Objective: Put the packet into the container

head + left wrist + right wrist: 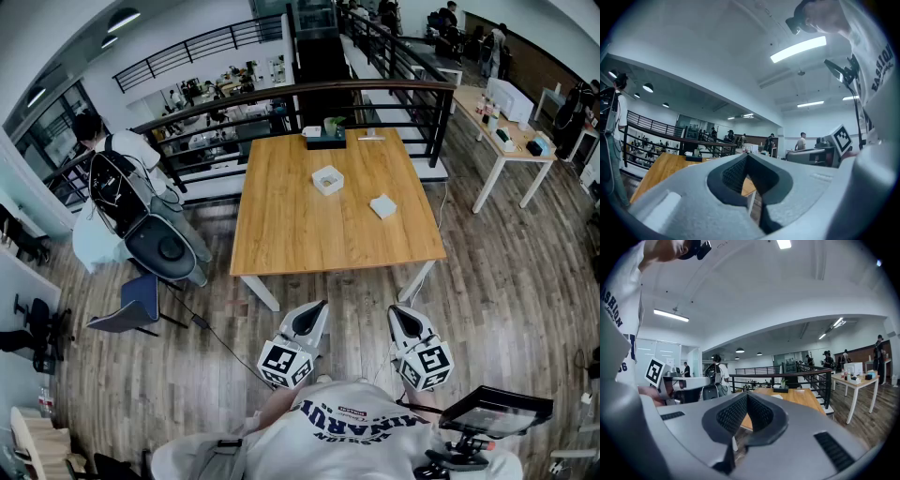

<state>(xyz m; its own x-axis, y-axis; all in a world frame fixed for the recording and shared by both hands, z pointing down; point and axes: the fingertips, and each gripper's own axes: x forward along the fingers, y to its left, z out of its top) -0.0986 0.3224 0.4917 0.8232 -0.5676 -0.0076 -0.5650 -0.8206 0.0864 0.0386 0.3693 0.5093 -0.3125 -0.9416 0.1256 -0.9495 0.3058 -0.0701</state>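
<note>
A wooden table [309, 234] stands ahead of me. On it lie a small white square container [327, 179] and, to its right and nearer, a flat white packet [382, 206]. Both grippers hang close to my body, short of the table's near edge and well away from both objects. My left gripper [319, 307] has its jaws together with nothing between them, as the left gripper view [747, 158] also shows. My right gripper [396, 311] is likewise shut and empty [747, 396]. In both gripper views the tabletop [797, 397] lies beyond the jaw tips.
A dark tray [325, 141] sits at the table's far edge before a black railing [375, 89]. A person with a backpack [117, 178] and chairs [159, 248] are at the left. Another table [502, 131] stands at the right. A mounted screen [492, 411] is by my right side.
</note>
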